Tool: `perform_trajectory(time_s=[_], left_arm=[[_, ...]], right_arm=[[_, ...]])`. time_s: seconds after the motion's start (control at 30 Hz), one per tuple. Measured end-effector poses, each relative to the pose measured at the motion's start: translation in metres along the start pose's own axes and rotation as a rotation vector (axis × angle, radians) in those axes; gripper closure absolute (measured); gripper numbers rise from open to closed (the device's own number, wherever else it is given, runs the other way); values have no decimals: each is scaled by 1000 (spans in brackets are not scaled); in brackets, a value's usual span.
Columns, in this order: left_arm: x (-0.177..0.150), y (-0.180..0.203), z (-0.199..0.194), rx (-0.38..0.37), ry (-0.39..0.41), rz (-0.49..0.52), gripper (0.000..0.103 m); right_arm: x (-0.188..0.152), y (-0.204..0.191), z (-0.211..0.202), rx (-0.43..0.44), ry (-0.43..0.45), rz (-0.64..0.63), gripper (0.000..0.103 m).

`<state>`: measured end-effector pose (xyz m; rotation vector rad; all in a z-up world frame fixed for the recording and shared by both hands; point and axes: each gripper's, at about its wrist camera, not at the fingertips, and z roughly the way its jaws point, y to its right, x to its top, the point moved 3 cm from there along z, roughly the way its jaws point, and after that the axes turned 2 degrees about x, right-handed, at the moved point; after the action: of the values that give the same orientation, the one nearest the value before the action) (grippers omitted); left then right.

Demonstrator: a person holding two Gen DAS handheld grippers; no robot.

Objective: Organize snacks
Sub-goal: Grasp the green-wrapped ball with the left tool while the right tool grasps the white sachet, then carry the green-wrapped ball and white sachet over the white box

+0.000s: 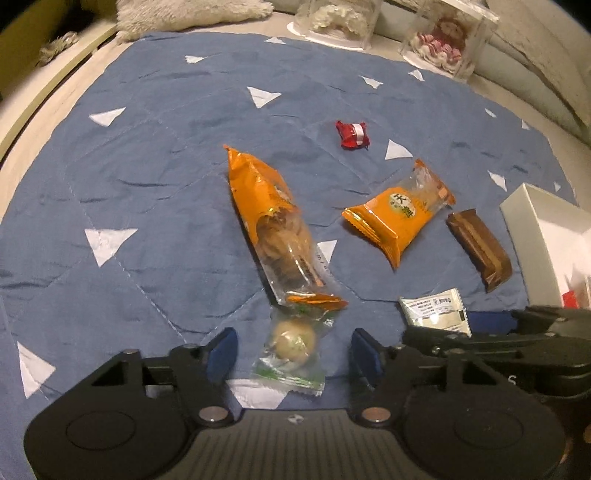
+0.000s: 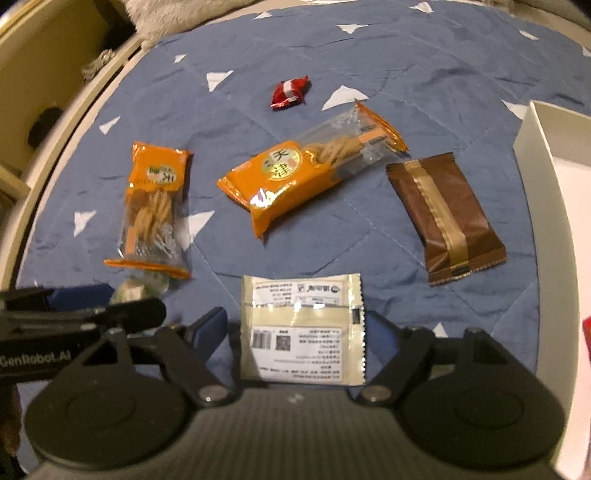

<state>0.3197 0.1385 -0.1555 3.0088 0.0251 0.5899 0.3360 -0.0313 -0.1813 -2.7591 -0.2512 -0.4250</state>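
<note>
Snacks lie on a blue quilted cloth. My left gripper is open, its jaws on either side of a clear-wrapped round candy. My right gripper is open around a cream sachet, which also shows in the left wrist view. Farther off lie two orange twist-snack packs, a brown bar and a red candy. In the right wrist view these are the left orange pack, the middle orange pack, the brown bar and the red candy.
A white box stands at the right edge of the cloth, also in the right wrist view. Two clear display cases and a furry cushion sit at the back. The bed edge runs along the left.
</note>
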Motion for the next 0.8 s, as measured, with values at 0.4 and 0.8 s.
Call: perform_trajectory(time_s=[0.4, 0.8], left_arm=[[-1, 14, 5, 91, -38, 55, 66], [-7, 23, -45, 119, 53, -7, 66]], right_arm=[[2, 10, -17, -12, 13, -31, 43], [-7, 18, -69, 6, 107, -47, 43]])
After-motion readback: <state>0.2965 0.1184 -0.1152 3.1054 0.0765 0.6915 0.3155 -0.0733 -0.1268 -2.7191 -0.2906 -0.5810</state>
